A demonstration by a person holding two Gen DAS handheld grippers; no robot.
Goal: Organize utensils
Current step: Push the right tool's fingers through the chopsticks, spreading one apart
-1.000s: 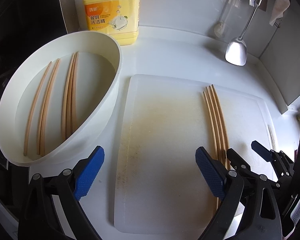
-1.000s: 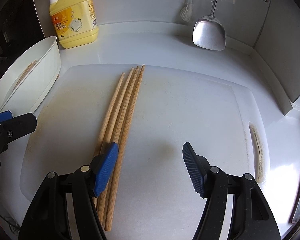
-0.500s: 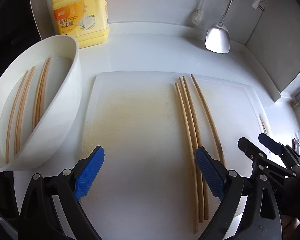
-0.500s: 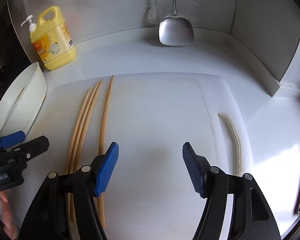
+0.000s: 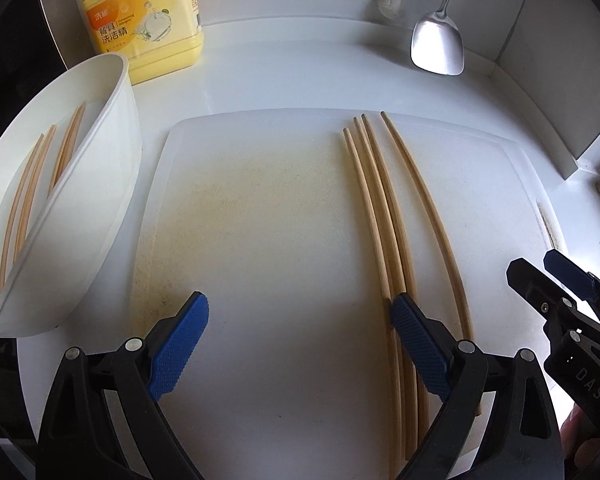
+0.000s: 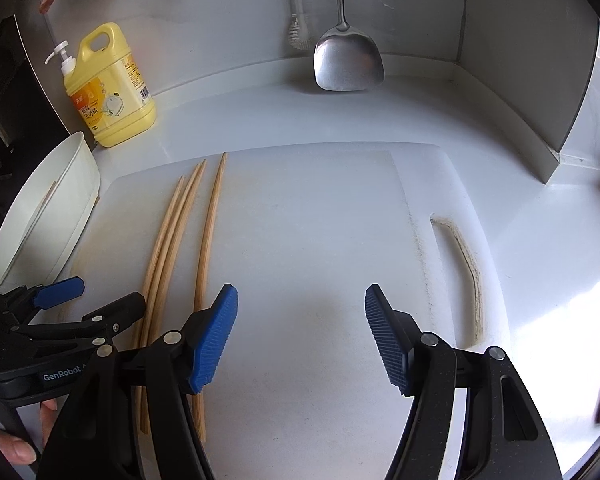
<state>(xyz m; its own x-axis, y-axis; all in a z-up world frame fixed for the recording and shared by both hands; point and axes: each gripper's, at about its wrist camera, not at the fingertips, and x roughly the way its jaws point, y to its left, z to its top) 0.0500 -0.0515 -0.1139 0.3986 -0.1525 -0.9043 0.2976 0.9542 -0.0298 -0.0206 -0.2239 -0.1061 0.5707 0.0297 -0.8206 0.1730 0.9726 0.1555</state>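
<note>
Your left gripper (image 5: 300, 344) hangs low over the white cutting board (image 5: 260, 220) with its jaws spread and nothing between them; your right gripper (image 6: 300, 332) is spread wide too, also empty. Four loose chopsticks (image 5: 384, 240) lie lengthwise on the board, three bunched and one just apart to the right. More chopsticks (image 5: 28, 196), seemingly four, rest inside the white tub (image 5: 100, 200) left of the board.
</note>
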